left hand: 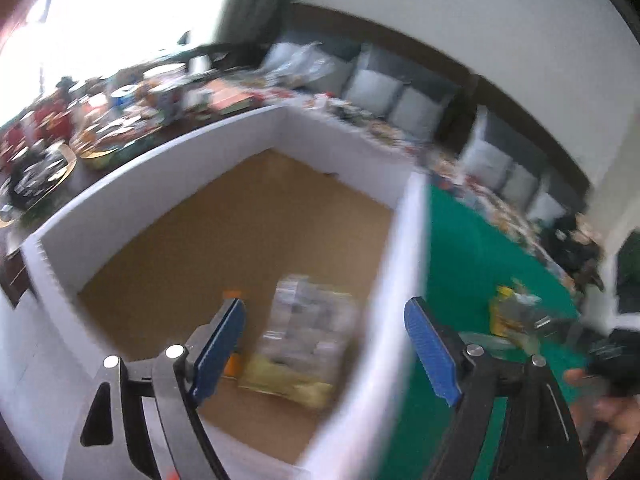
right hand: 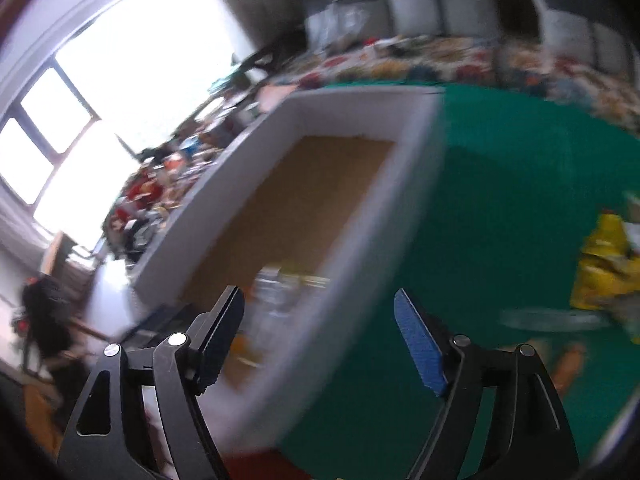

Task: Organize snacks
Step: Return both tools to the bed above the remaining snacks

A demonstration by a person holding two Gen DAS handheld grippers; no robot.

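We see a snack packet (left hand: 304,336) with a pale yellow edge lying flat on the brown floor of a white-walled box (left hand: 140,168); it is blurred, so we cannot read its print. Just beside it, at the tip of one blue pad, something orange (left hand: 233,362) lies on the same brown floor. In the right wrist view the packet (right hand: 280,284) shows only as a smear low inside the box (right hand: 360,100), near the wall closest to us.

The left tongs (left hand: 324,322) hang above that near corner of the box, jaws spread wide with nothing between the pads; the box's near wall runs through the gap. The right tongs (right hand: 318,314) are likewise spread and empty, straddling the same wall, one finger over the box and the other over the green cloth (right hand: 500,200).

The box stands on that green cloth (left hand: 472,248) covering the desk. Out on the cloth, well apart from the box, lies a yellow packet (right hand: 604,264) among some clear wrapping; the left wrist view shows it too (left hand: 506,312), with a hand (left hand: 616,416) at the frame's right edge. Beyond the box, a jumble of colourful goods (left hand: 120,120) crowds the desk under a bright window (right hand: 120,80).
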